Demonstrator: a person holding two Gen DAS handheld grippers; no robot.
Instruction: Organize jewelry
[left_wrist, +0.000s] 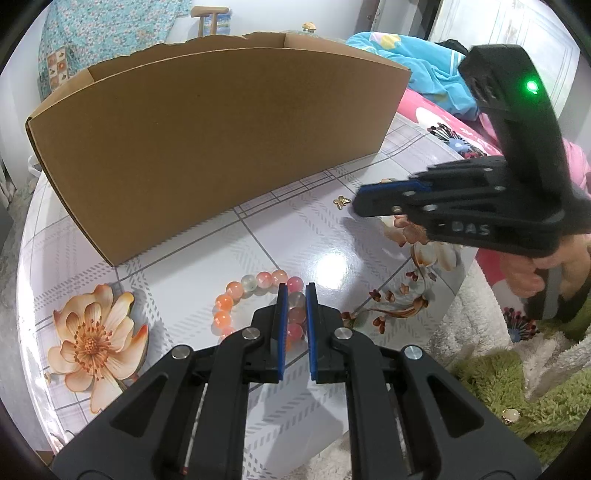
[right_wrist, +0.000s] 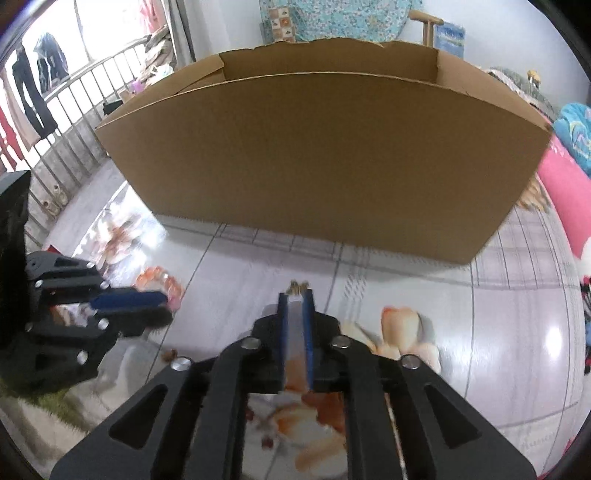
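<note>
Left gripper fingers clench bead bracelet; right gripper parted; cardboard box contents hidden.

Both grippers were matte black plastic with blue pads and silver screws; the right gripper showed a green light.

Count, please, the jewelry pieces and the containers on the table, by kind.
Bead bracelet: 1, between the fingers of the left claw
Small gold charm: 1, just ahead of the right claw
Cardboard box: 1, standing open at the top
Total: 3
</note>
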